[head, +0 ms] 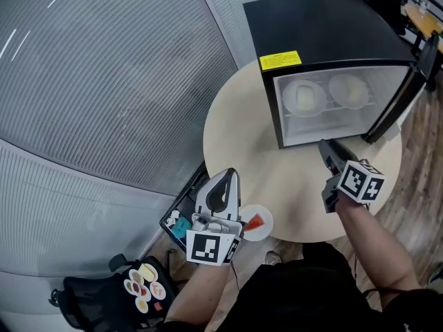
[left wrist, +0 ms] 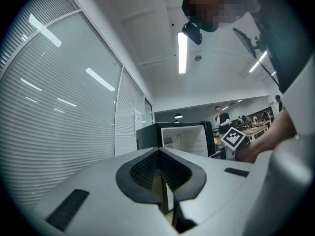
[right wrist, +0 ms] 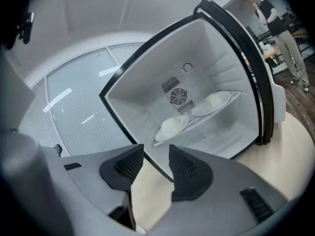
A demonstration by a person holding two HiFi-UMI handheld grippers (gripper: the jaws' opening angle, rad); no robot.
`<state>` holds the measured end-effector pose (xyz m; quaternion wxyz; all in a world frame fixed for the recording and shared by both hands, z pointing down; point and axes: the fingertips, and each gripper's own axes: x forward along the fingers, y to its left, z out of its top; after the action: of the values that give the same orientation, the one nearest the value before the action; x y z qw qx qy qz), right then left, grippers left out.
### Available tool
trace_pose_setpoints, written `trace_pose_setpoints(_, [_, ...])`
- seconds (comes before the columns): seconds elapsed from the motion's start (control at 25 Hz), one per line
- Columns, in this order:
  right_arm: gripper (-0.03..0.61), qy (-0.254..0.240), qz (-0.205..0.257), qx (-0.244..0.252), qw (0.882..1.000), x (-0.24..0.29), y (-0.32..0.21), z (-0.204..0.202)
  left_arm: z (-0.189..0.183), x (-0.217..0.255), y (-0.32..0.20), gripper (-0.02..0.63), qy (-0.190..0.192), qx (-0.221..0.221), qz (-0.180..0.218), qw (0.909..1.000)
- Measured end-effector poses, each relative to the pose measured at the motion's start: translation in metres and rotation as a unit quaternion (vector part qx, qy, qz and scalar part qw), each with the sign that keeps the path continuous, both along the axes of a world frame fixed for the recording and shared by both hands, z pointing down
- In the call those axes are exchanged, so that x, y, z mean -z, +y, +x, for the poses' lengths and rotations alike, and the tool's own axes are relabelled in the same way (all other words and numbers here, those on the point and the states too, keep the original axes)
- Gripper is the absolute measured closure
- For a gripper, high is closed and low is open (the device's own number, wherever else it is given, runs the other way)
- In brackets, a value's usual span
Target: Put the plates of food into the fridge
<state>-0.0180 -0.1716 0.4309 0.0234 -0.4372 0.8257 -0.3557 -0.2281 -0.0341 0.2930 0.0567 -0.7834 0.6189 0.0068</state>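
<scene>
Squarely at the far side of a round, pale, smooth table point(head: 235, 130) sits a boxy black fridge point(head: 325, 33), its door point(head: 405, 102) swung open to its right. Its lining is white moulded plastic with ribbed side walls and a round fan grille point(right wrist: 178, 96) in the back wall. On the wire shelf inside lie two round white plates side by side, a left plate point(head: 302, 97) and a right plate point(head: 348, 90), each carrying a pale mound of food. A third plate point(head: 257, 223), small and white with a red piece on it, lies on the table edge well in front of the fridge, just beside the left gripper point(head: 230, 175).

That gripper's grey shell ends in dark cross-hatched pads pressed together, with nothing between them. The right gripper point(head: 325, 146) hovers right before the fridge mouth, its jaws parted, with only bare tabletop showing through the gap.

Left of the fridge curves a wall of finely ribbed glass point(head: 104, 81). Below the table, further from the fridge, are a black crate point(head: 181, 213) and a dark bag point(head: 144, 286) holding small dishes.

A yellow label point(head: 280, 60) is stuck at the fridge's top front edge; its print is too small to read.
</scene>
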Motion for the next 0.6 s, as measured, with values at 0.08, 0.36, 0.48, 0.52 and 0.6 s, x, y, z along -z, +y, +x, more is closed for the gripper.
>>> trace_pose_setpoints(0.08, [0.417, 0.013, 0.015, 0.013, 1.000, 0.002, 0.018, -0.013, -0.014, -0.002, 0.018, 0.609, 0.005, 0.008, -0.001, 1.0000])
trace_pose_setpoints(0.36, [0.417, 0.066, 0.079, 0.064, 0.993, 0.000, 0.083, -0.058, -0.051, -0.013, 0.069, 0.609, 0.017, 0.028, -0.008, 0.9994])
trace_pose_setpoints(0.48, [0.417, 0.087, 0.093, 0.086, 0.988, -0.009, 0.111, -0.073, -0.061, -0.019, 0.087, 0.609, 0.022, 0.034, -0.012, 0.9991])
trace_pose_setpoints(0.52, [0.417, 0.093, 0.095, 0.091, 0.987, -0.012, 0.119, -0.077, -0.064, -0.021, 0.093, 0.609, 0.023, 0.035, -0.013, 0.9990])
trace_pose_setpoints(0.6, [0.417, 0.107, 0.102, 0.103, 0.984, -0.020, 0.136, -0.086, -0.070, -0.025, 0.105, 0.609, 0.024, 0.038, -0.016, 0.9989])
